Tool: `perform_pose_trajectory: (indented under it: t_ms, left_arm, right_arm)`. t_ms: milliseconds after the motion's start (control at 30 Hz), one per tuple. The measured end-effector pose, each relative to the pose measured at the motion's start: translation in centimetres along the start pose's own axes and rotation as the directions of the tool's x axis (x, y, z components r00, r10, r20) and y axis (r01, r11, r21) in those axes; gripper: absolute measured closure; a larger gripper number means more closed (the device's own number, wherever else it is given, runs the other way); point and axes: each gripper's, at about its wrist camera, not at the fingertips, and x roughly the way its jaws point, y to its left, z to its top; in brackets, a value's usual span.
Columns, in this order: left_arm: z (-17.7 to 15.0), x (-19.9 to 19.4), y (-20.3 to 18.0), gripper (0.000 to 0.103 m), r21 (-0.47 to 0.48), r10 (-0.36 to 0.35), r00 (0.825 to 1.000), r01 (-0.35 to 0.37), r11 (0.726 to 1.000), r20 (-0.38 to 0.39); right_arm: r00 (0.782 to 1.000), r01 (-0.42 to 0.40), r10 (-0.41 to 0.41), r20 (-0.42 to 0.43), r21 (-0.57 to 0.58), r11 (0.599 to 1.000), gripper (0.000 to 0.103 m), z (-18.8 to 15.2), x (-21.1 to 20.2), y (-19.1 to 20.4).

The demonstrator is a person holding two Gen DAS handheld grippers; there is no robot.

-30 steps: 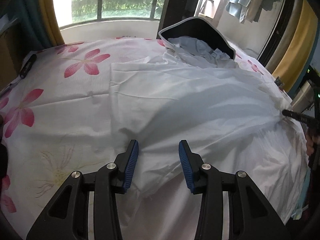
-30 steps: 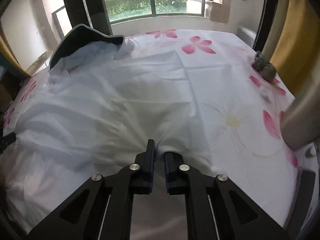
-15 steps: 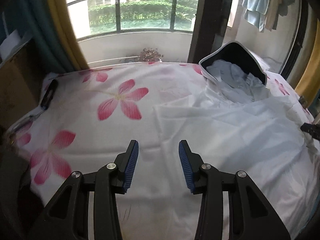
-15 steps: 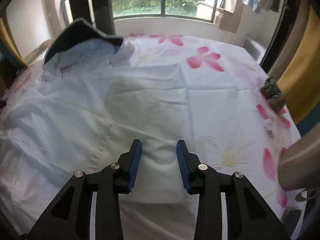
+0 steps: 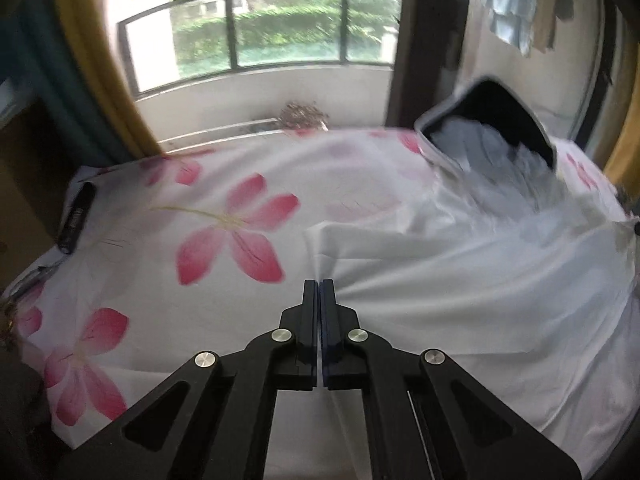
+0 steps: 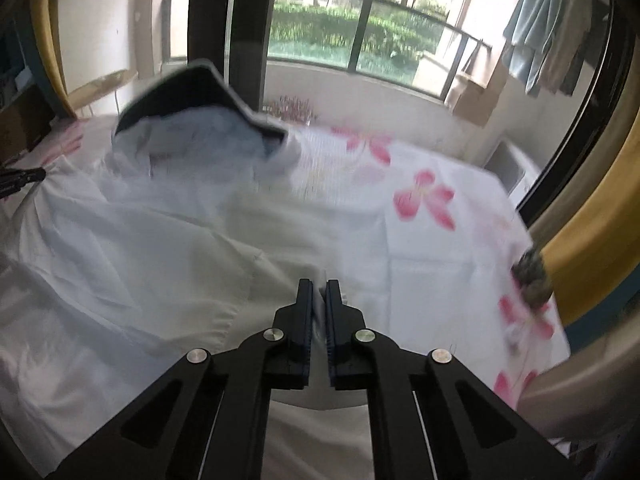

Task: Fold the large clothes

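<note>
A large white garment [image 5: 460, 280] lies spread over a bed with a pink-flower sheet [image 5: 224, 236]. My left gripper [image 5: 319, 285] is shut on the garment's left edge, and cloth fans out to the right from the jaws. In the right wrist view the same white garment [image 6: 140, 264] covers the left and middle of the bed. My right gripper [image 6: 316, 286] is shut on a fold of its right edge, with cloth pinched between the pads. The left gripper's tip [image 6: 20, 178] shows at the far left of that view.
A dark laundry basket [image 5: 496, 120] with pale blue clothes lies tipped at the bed's far side, also in the right wrist view [image 6: 200, 100]. A black remote [image 5: 76, 220] lies at the bed's left edge. A small dark object [image 6: 532, 276] sits at the right edge. Window and yellow curtains stand behind.
Both grippers were open half a second ago and have closed on the garment's edges. Both views have tilted upward, and the left gripper has moved left to the garment's edge.
</note>
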Motion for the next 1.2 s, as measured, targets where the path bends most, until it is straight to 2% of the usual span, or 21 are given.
perform_pose_trajectory:
  t_ms: [133,233,300,400,433,500,567,600,667,733,767,833,967,1200]
  left_arm:
    - [0.5,0.3,0.5,0.102,-0.011,0.005,1.000,-0.005,1.000,0.001]
    - [0.2,1.8,0.6,0.102,-0.029,0.005,0.999,-0.007,1.000,-0.051]
    - [0.3,1.7,0.7,0.101,-0.036,0.009,0.999,-0.011,0.999,-0.047]
    - [0.5,1.6,1.0,0.100,-0.037,0.074,0.996,-0.075,0.996,-0.050]
    - [0.5,1.5,1.4,0.098,-0.060,0.065,0.996,-0.068,0.996,-0.055]
    - [0.6,1.1,2.0,0.088,-0.088,0.041,0.998,-0.045,0.995,-0.046]
    - [1.1,0.3,2.0,0.065,-0.092,0.037,0.999,-0.039,0.995,-0.024]
    - [1.3,0.0,2.0,0.064,-0.092,0.034,0.999,-0.035,0.995,-0.015]
    - [2.2,-0.6,1.6,0.064,-0.084,0.009,1.000,-0.009,0.996,0.010]
    - [3.2,-0.6,0.8,0.064,-0.071,-0.007,1.000,0.009,0.997,0.024]
    - [3.6,-0.4,0.5,0.064,-0.066,-0.013,1.000,0.015,0.998,0.026]
    - [4.5,0.1,-0.2,0.064,-0.057,-0.024,0.999,0.025,0.998,0.024]
    - [6.5,1.3,-2.9,0.064,-0.004,-0.072,0.997,0.073,0.997,0.041]
    - [9.1,3.6,-6.1,0.064,0.059,-0.135,0.990,0.133,0.989,0.044]
  right_arm:
    - [1.000,0.000,0.000,0.015,-0.005,1.000,0.098,1.7,1.0,-0.1]
    - [0.999,-0.012,0.013,-0.044,0.013,1.000,0.098,1.6,4.0,-0.4]
    - [0.997,-0.013,0.014,-0.077,0.017,1.000,0.098,1.2,5.3,-0.3]
    - [0.993,0.000,0.002,-0.119,0.014,1.000,0.097,0.6,6.7,0.0]
    - [0.993,0.004,-0.002,-0.118,0.012,1.000,0.095,0.5,6.7,0.0]
    - [0.993,0.014,-0.013,-0.121,0.011,1.000,0.091,0.6,6.5,-0.1]
    - [0.993,0.024,-0.022,-0.120,0.012,1.000,0.079,1.0,6.0,-0.3]
    - [0.993,0.028,-0.027,-0.114,0.013,1.000,0.074,1.3,5.7,-0.5]
    - [0.995,0.026,-0.025,-0.096,0.013,1.000,0.056,2.0,5.2,-0.8]
    - [0.998,0.021,-0.020,-0.066,0.012,1.000,0.047,3.1,4.8,-1.1]
    - [0.998,0.022,-0.022,-0.055,0.009,1.000,0.045,3.7,4.8,-1.2]
    - [0.999,0.025,-0.026,-0.036,-0.004,1.000,0.045,5.2,5.0,-1.1]
    - [1.000,-0.022,0.022,-0.008,-0.042,0.999,0.045,8.0,7.0,-0.3]
    - [0.997,-0.078,0.075,-0.028,-0.123,0.989,0.045,11.2,11.5,1.8]
